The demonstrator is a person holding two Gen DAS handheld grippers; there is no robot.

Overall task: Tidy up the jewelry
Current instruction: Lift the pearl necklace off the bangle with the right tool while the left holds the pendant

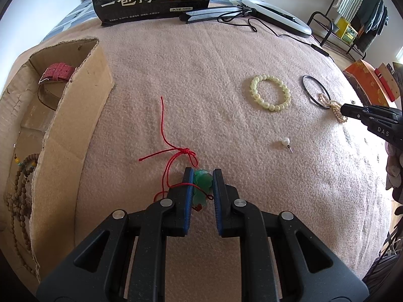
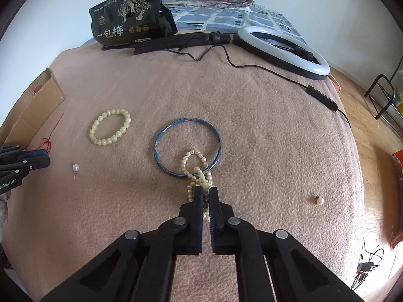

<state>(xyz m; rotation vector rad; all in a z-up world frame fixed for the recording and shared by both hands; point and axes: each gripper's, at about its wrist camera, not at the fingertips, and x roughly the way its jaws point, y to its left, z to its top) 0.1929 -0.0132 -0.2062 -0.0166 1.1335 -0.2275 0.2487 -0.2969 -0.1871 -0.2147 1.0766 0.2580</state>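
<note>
The left gripper pinches a green pendant on a red cord that trails ahead of its tips. The right gripper is clamped on a pearl bracelet, which drapes over the blue bangle just ahead. A cardboard box stands to the left gripper's left.

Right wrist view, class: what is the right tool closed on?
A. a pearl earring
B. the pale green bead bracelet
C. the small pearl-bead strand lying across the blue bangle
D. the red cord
C: the right tool is shut on the pearl-bead strand, which overlaps the blue bangle; the green bead bracelet lies apart, untouched.
</note>
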